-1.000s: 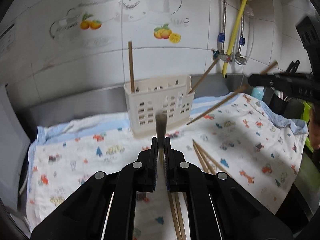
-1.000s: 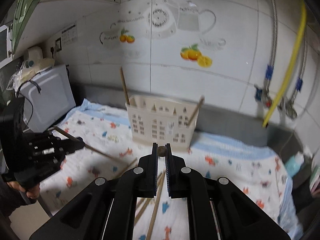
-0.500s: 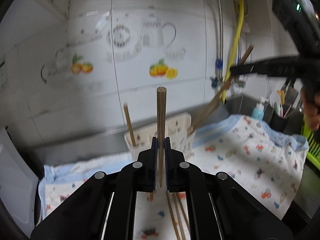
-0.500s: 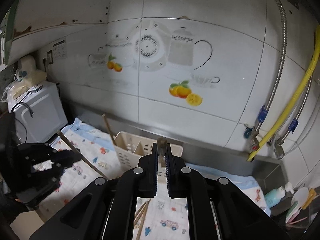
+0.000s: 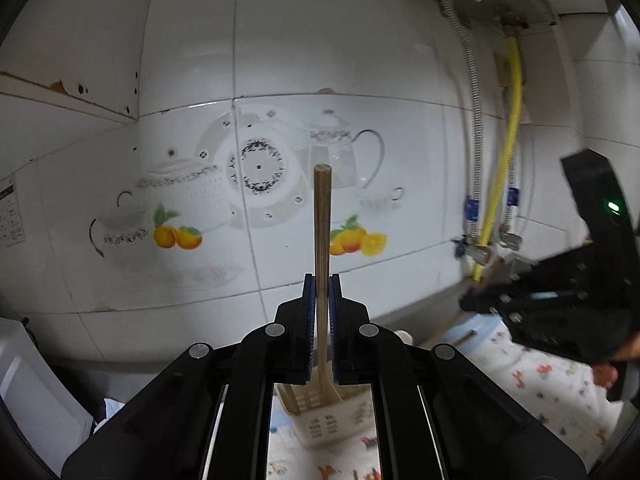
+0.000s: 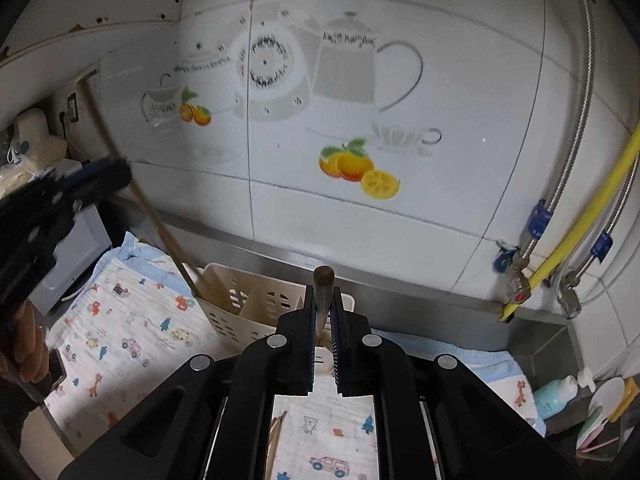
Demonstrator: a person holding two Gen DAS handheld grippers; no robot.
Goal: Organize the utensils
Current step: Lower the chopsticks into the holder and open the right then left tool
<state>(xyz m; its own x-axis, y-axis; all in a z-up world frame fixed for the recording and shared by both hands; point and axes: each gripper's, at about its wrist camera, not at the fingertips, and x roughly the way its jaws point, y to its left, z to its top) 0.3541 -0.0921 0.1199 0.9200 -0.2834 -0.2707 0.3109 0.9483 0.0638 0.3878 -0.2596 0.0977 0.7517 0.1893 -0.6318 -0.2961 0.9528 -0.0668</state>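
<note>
My left gripper (image 5: pixel 322 280) is shut on a wooden chopstick (image 5: pixel 322 220) held upright; its lower end reaches into the left part of the cream utensil basket (image 5: pixel 320 428). My right gripper (image 6: pixel 323 292) is shut on another chopstick (image 6: pixel 323 280), end-on, over the basket (image 6: pixel 256 316). In the right wrist view the left gripper (image 6: pixel 92 178) holds its chopstick (image 6: pixel 160 232) slanting into the basket's left compartment. The right gripper (image 5: pixel 476 300) shows at the right of the left wrist view. Loose chopsticks (image 6: pixel 276 436) lie on the cloth.
A patterned cloth (image 6: pixel 132 340) covers the counter. A tiled wall with a teapot decal (image 6: pixel 344 80) stands close behind. Yellow hose and valves (image 6: pixel 560 256) are at the right. A bottle and cups (image 6: pixel 560 392) sit at the far right, a white appliance (image 6: pixel 76 240) at the left.
Both grippers have risen and moved toward the wall above the basket. The left chopstick has swung upright, its lower end now in the basket. The right chopstick has come over the basket.
</note>
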